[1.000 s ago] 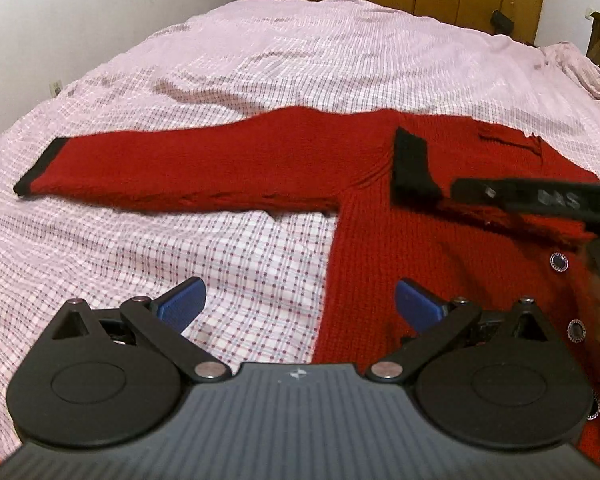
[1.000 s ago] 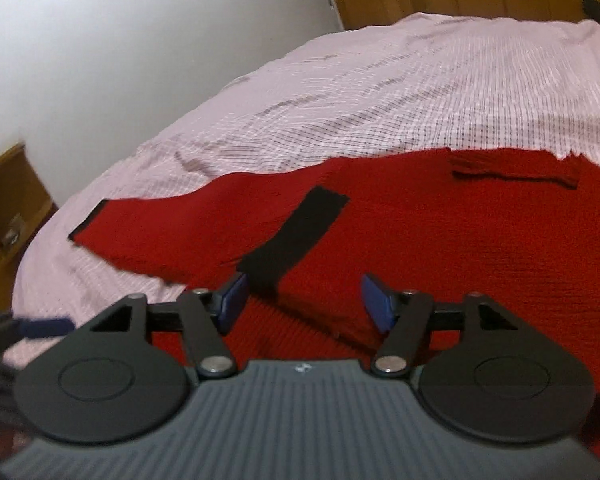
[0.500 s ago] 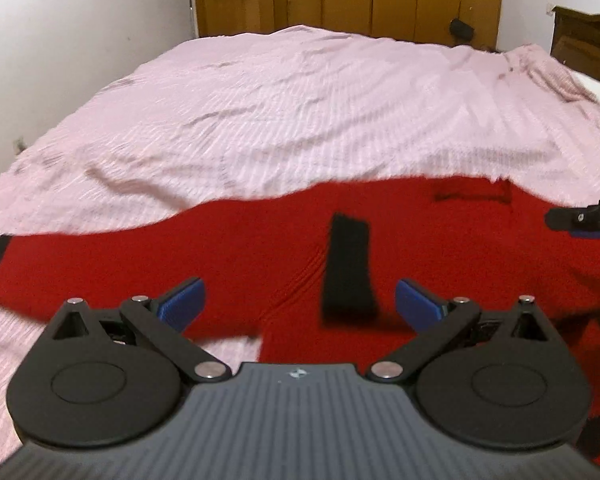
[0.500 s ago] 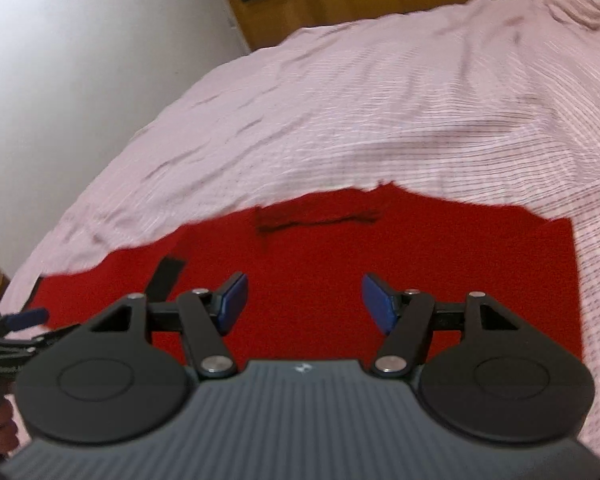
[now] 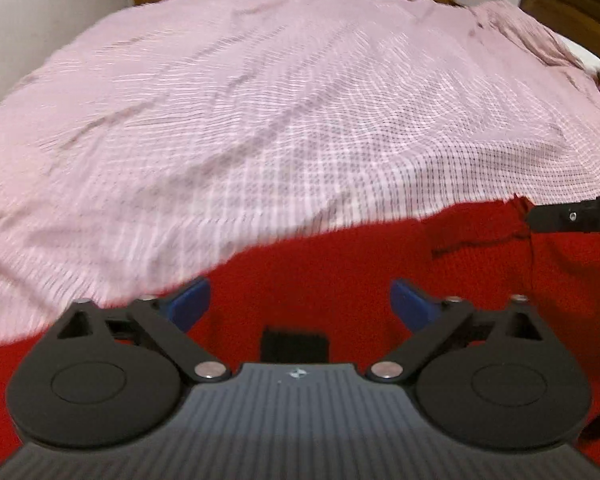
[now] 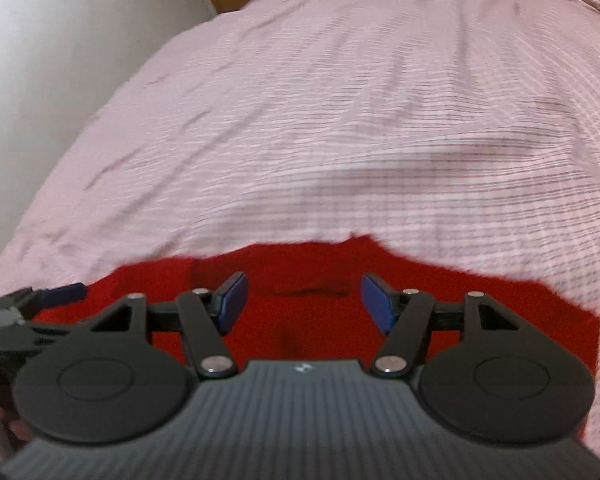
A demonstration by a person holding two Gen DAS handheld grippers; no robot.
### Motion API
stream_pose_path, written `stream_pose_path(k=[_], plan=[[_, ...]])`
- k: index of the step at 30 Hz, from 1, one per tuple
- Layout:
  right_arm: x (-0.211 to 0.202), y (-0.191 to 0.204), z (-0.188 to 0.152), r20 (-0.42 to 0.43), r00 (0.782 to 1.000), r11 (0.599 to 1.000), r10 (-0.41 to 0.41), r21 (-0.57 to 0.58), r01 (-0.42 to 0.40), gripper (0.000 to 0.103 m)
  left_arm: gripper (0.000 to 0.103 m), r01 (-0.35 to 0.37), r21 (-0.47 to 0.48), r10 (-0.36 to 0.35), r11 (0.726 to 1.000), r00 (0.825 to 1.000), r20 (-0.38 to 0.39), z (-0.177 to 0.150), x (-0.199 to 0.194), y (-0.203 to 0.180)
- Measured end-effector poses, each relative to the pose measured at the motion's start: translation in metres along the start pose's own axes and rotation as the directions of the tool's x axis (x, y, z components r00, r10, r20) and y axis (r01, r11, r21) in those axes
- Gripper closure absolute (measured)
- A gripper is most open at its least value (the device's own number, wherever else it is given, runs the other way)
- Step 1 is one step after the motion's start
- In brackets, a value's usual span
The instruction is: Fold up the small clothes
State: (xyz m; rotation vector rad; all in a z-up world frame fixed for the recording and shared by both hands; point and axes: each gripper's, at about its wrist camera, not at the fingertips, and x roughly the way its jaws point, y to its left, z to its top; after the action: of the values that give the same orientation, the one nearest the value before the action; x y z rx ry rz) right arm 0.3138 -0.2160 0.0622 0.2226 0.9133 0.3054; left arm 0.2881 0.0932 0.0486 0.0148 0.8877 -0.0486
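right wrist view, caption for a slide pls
Open right tool above a red knitted sweater on a pink checked bedsheet.
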Motion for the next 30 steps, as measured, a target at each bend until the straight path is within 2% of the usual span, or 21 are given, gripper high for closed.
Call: stream_pose_path(k=[3,6,9,12,14,15,17,20,23,24,30], plan=[[0.012,-0.013,0.007,-0.002,1.000,1.000,-0.015,-0.017,0.015,0.038,0.025,0.022,0.029,-0.022,0.999,1.000,0.002,0.021,0.020,-0.002],[0.024,-0.023,0.010,-0.014,1.000,0.999,-0.009,-0.052,0.008,0.038,0.026,0.061,0.060,-0.061,0.996,0.998,0.010,0.039,0.036,-0.005],[0.038,-0.028,0.008,-0.064,0.997,0.996,0.038,-0.081,-0.043,0.036,0.026,0.100,0.093,-0.100,0.991,0.995,-0.006,0.050,0.054,-0.008],[0.039,-0.025,-0.002,-0.064,0.996,0.982,0.063,-0.175,-0.073,0.037,0.025,0.134,0.076,-0.134,0.988,0.991,-0.013,0.054,0.066,-0.004],[0.034,-0.021,-0.010,-0.055,0.995,0.969,0.086,-0.226,-0.096,0.059,0.024,0.164,0.042,-0.163,0.986,0.986,-0.017,0.053,0.071,0.002],[0.029,-0.020,-0.013,-0.047,0.994,0.966,0.095,-0.238,-0.104,0.076,0.024,0.177,0.030,-0.177,0.984,0.984,-0.015,0.051,0.071,0.004],[0.013,-0.021,-0.018,-0.018,0.990,0.954,0.143,-0.265,-0.142,0.086,0.024,0.209,0.016,-0.209,0.978,0.978,-0.009,0.046,0.071,0.009],[-0.016,-0.029,-0.029,0.025,0.968,0.929,0.249,-0.287,-0.232,0.089,0.024,0.256,0.000,-0.256,0.967,0.967,0.009,0.041,0.066,0.017],[-0.037,-0.030,-0.043,0.028,0.951,0.902,0.309,-0.326,-0.283,0.090,0.024,0.288,-0.033,-0.287,0.957,0.958,0.020,0.037,0.061,0.026],[-0.042,-0.029,-0.048,0.017,0.950,0.894,0.312,-0.344,-0.287,0.093,0.024,0.292,-0.046,-0.291,0.955,0.956,0.024,0.037,0.060,0.028],[-0.044,-0.023,-0.071,-0.057,0.959,0.845,0.278,-0.460,-0.272,0.094,0.024,0.342,-0.097,-0.335,0.935,0.938,0.086,0.028,0.041,0.042]])
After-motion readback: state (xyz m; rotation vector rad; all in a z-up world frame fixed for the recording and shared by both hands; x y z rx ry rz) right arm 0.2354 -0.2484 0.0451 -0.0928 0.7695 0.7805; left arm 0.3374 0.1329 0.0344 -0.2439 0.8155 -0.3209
